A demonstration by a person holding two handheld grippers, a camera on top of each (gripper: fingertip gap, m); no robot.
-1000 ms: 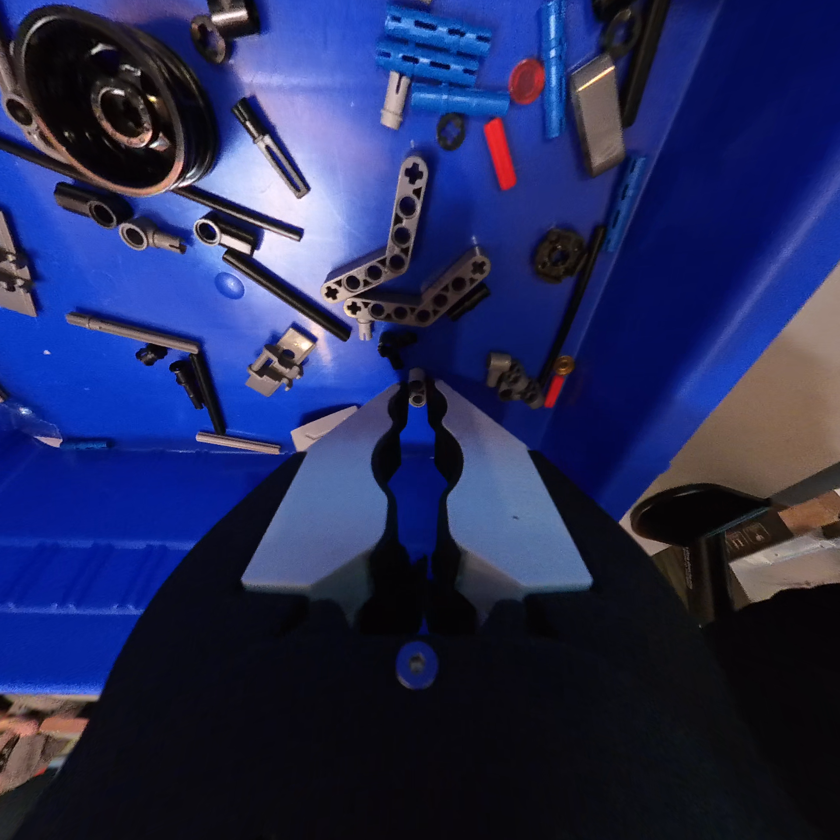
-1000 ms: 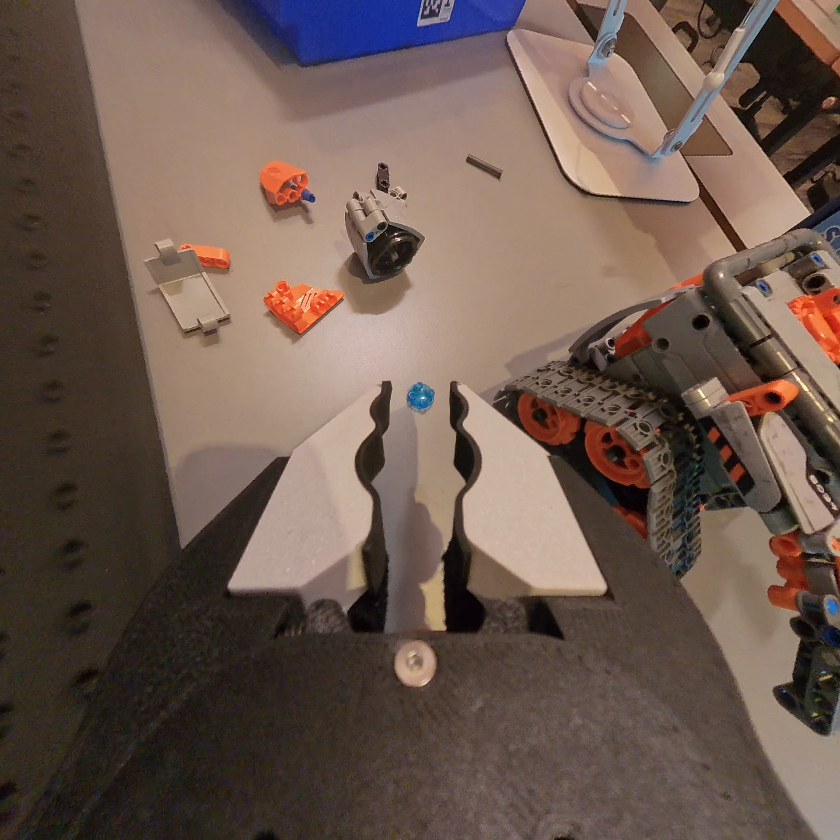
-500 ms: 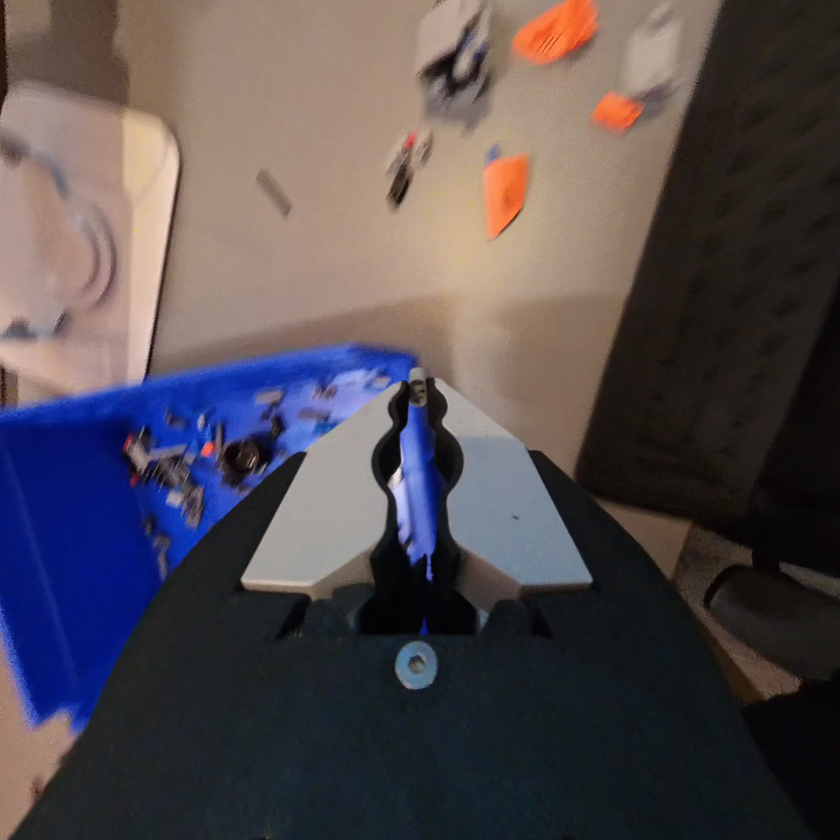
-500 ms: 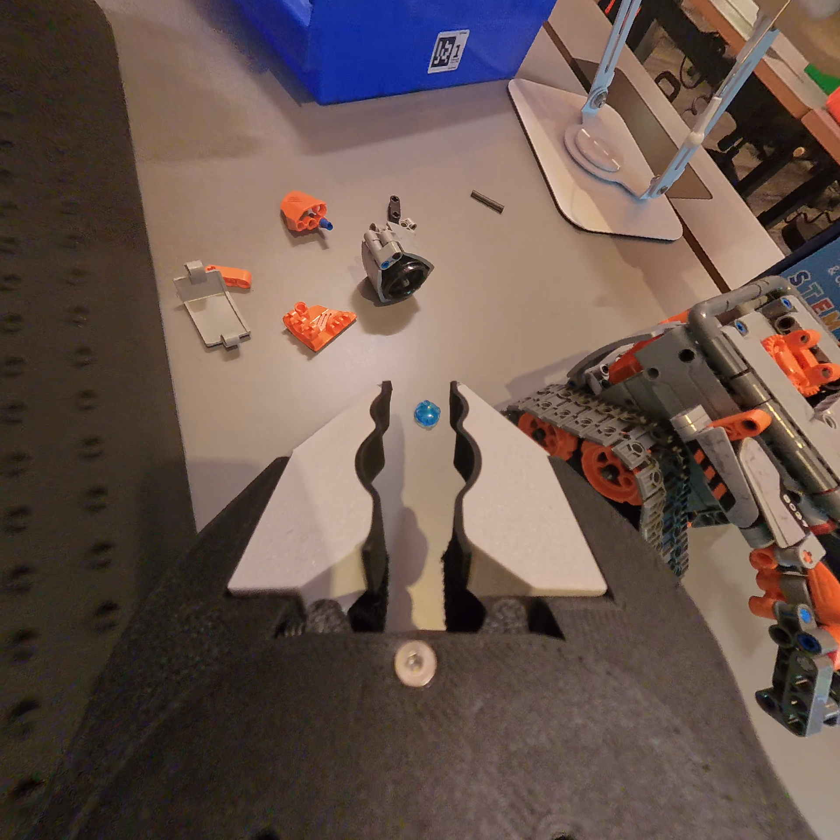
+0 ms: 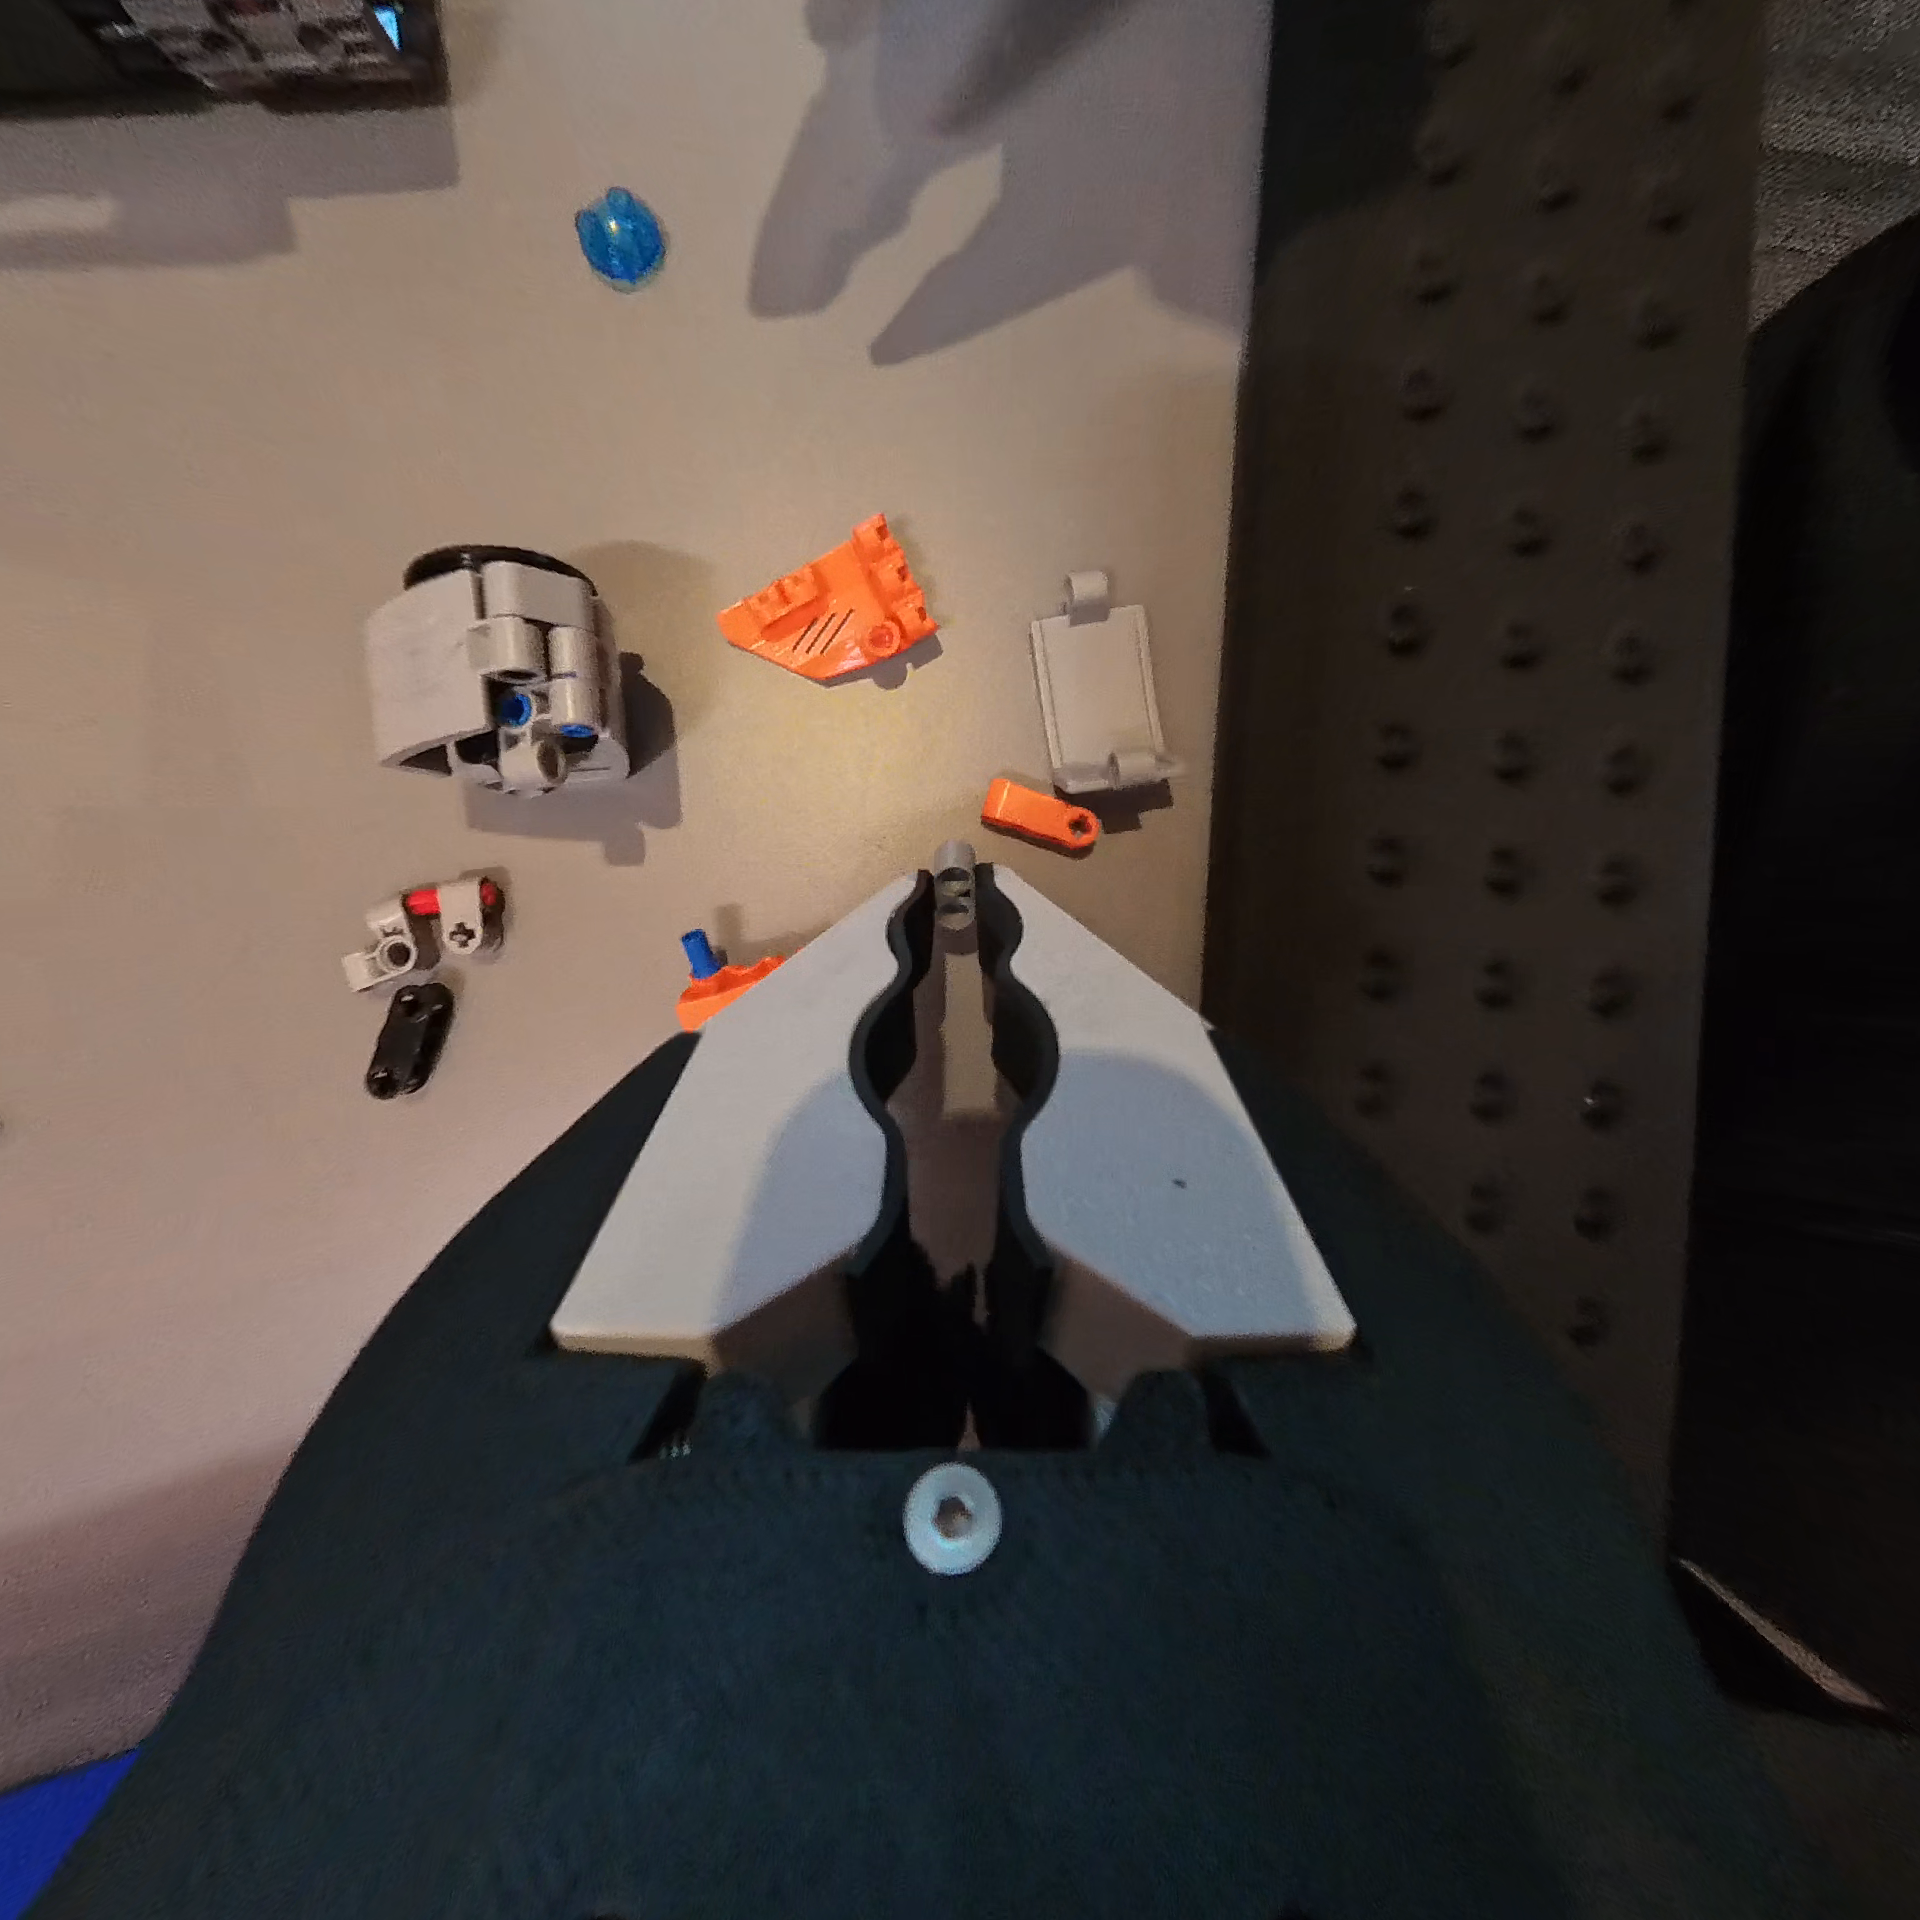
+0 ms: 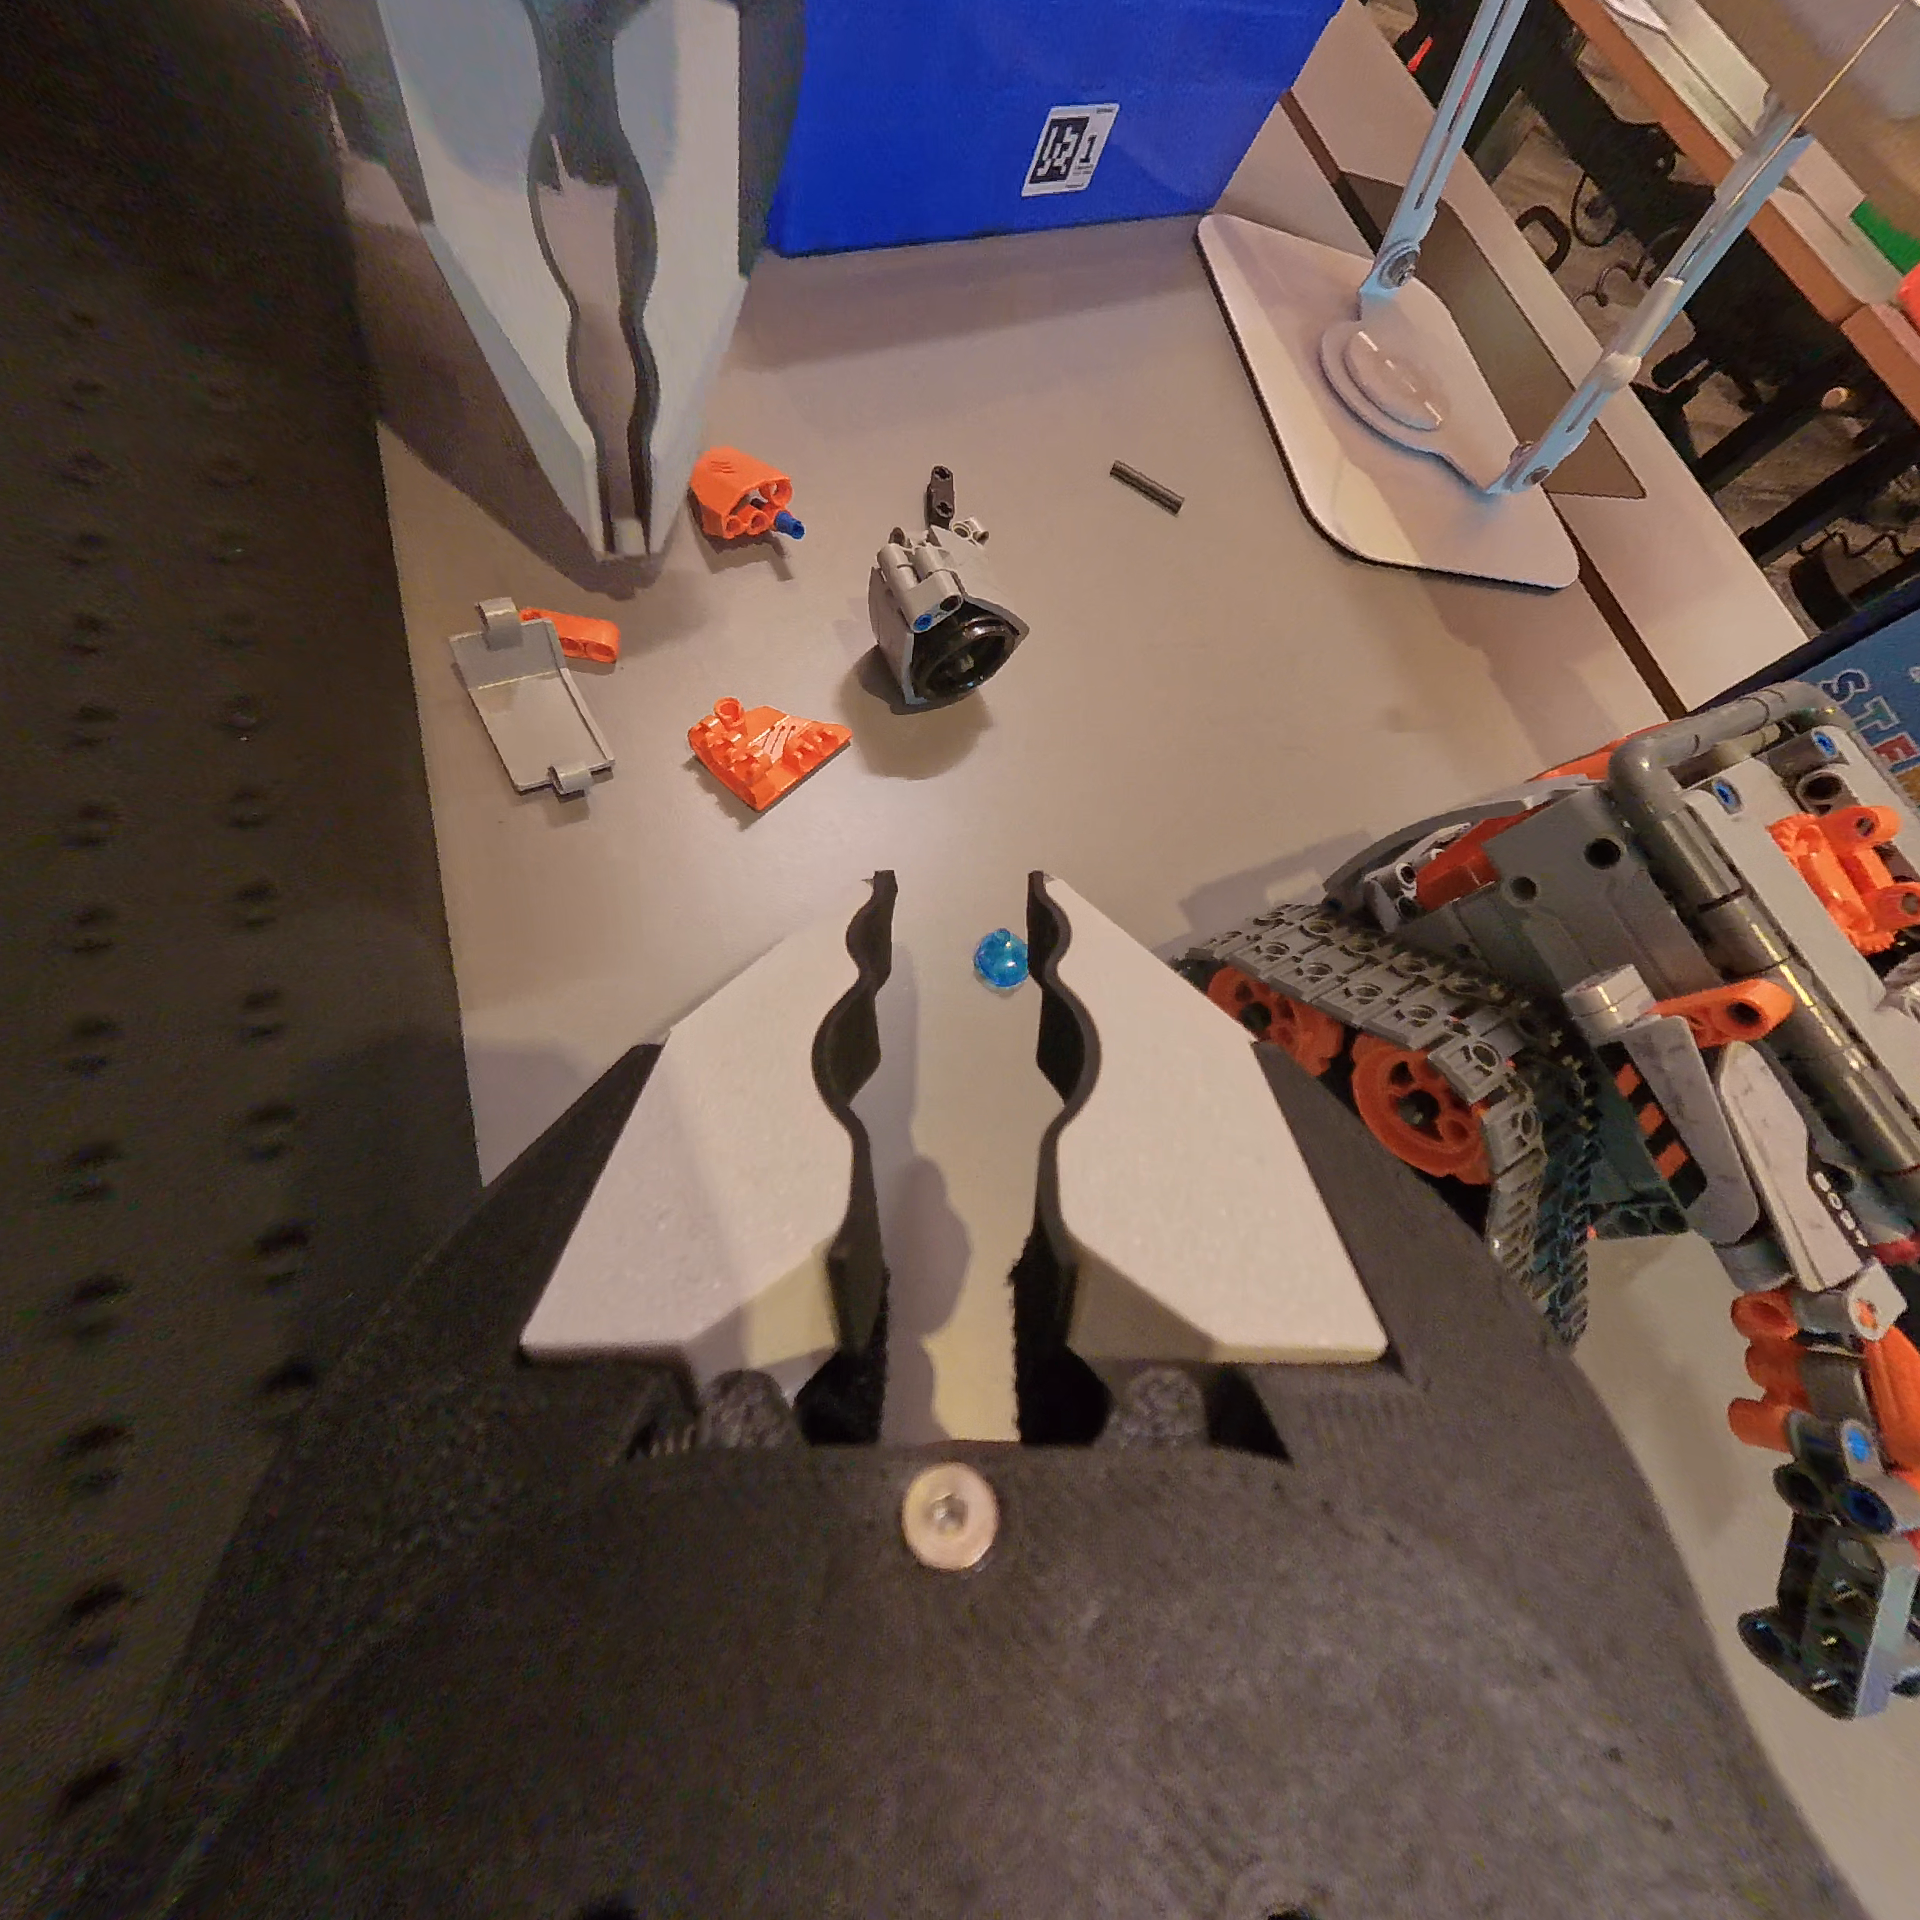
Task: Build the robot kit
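My left gripper (image 5: 954, 896) is shut on a small grey connector piece (image 5: 954, 883) and holds it over the grey table, close to an orange liftarm (image 5: 1039, 817) and a grey hinged panel (image 5: 1097, 692). It also shows in the right wrist view (image 6: 630, 525), its tip low over the table beside an orange block with a blue pin (image 6: 740, 492). My right gripper (image 6: 961, 920) is open and empty. A small clear blue round stud (image 6: 1000, 958) lies on the table between its fingertips, nearer the right finger.
A grey and black motor block (image 6: 940, 623), an orange wedge plate (image 6: 767, 750), small connectors (image 5: 426, 927) and a black pin (image 6: 1145, 486) lie about. A tracked orange and grey model (image 6: 1579, 997) stands at the right. A blue bin (image 6: 997, 104) and a white stand base (image 6: 1382, 416) sit at the back. From the left gripper's tips to the black pin (image 6: 1145, 486) is close to 20 centimeters.
My left gripper has left the blue bin with the grey connector piece and swung out over the table's loose parts. The right gripper has drawn back and risen slightly, and stays open.
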